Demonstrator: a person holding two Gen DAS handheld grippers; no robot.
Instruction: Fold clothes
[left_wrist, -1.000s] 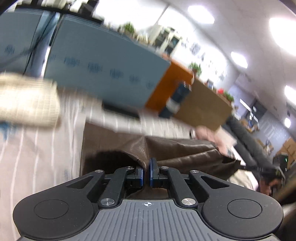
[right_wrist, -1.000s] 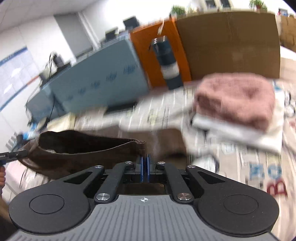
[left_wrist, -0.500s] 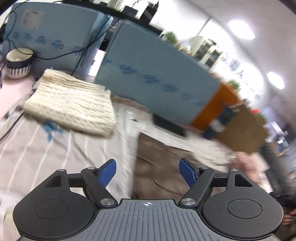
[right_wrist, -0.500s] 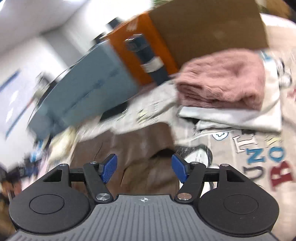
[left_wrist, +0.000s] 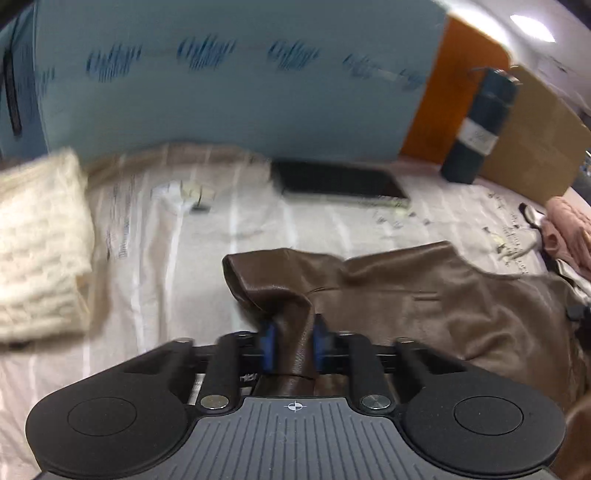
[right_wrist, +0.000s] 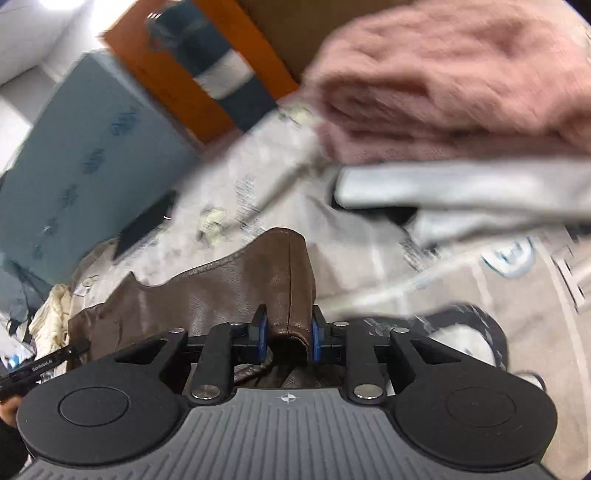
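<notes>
Between the blue pads of the left gripper (left_wrist: 290, 347) a bunched edge of the brown garment (left_wrist: 424, 306) is sitting, the jaws closing in on it with a fold's thickness of gap between them, so that it is pinching cloth and nothing else. Over at the other end, the right gripper (right_wrist: 285, 334) is doing the same, its jaws narrowed around a rolled, stitched hem of the brown garment (right_wrist: 236, 291). My guess is that each hand is taking one end so the piece can be lifted and drawn taut between them for a fold, rather than dragged by a single corner.

Spreading out from the two grips, the garment is lying across the striped, printed bedspread (left_wrist: 184, 236), rumpled rather than flat. It is looking smooth and faintly glossy, like soft leather or something made to resemble it, with a visible seam and heavy creases, and it is rising into a hump just ahead of the left pads.

Further off, a folded cream knit (left_wrist: 40, 251) is resting well to the left, and a pink fluffy sweater (right_wrist: 461, 81) is sitting on a folded grey garment (right_wrist: 461, 192) to the right, apparently finished piles kept clear of the working space.
</notes>
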